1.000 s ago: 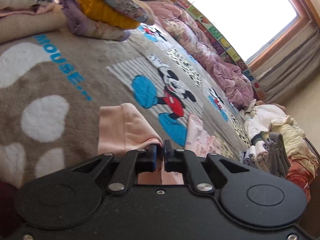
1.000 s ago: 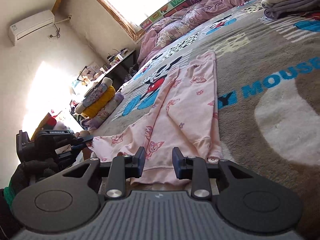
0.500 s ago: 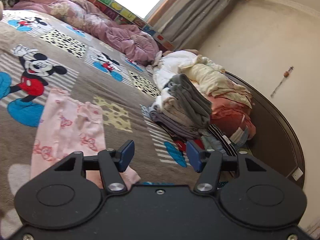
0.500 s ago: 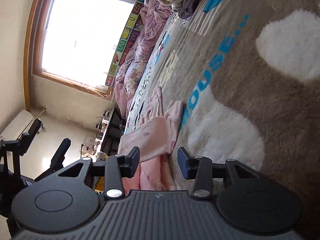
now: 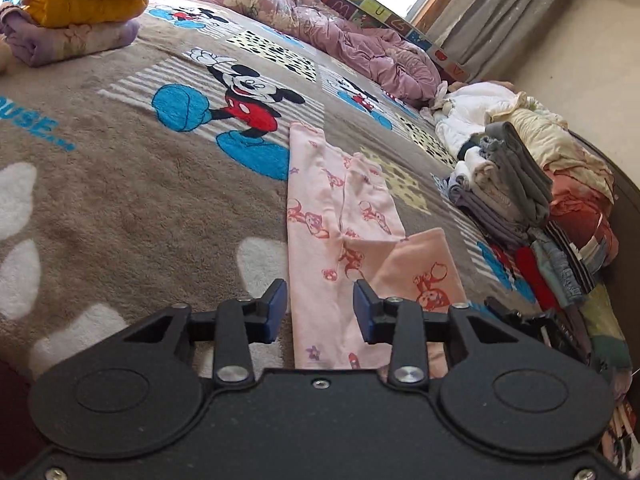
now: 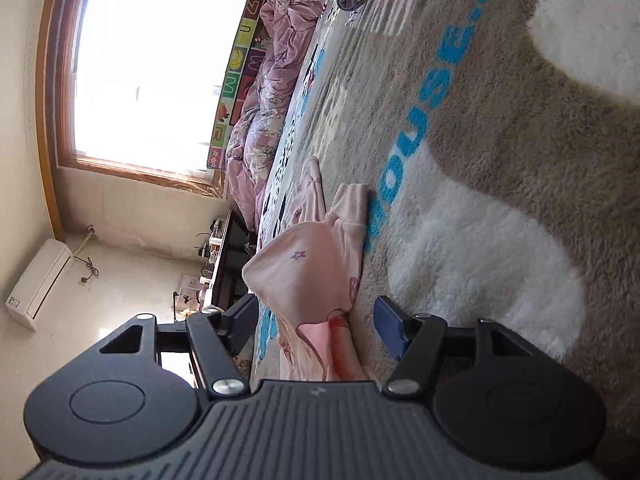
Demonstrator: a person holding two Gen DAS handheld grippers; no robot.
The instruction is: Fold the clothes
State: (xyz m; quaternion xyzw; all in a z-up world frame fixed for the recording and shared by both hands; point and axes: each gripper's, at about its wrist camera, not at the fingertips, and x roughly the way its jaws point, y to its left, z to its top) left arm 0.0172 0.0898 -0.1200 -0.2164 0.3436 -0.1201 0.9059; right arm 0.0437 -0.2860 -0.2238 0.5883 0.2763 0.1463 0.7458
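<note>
Pink printed trousers (image 5: pixel 340 216) lie lengthwise on the brown Mickey Mouse blanket (image 5: pixel 120 200), with one end folded back over them at the right (image 5: pixel 424 268). My left gripper (image 5: pixel 320 311) is open just above the near end of the trousers, holding nothing. In the right wrist view the camera is rolled on its side. The trousers (image 6: pixel 308 276) show a raised, folded flap close in front. My right gripper (image 6: pixel 316 322) is open with this cloth between its spread fingers, and its left fingertip is partly hidden by the flap.
A stack of folded clothes (image 5: pixel 80 12) sits far left on the bed. A purple quilt (image 5: pixel 340 40) lies along the window side. A heap of clothes (image 5: pixel 520 184) crowds the right edge. An air conditioner (image 6: pixel 36 284) hangs on the wall.
My left gripper let go of the pink cloth, opened, and now faces down the trousers. My right gripper rolled sideways and closed in on the folded end, staying open.
</note>
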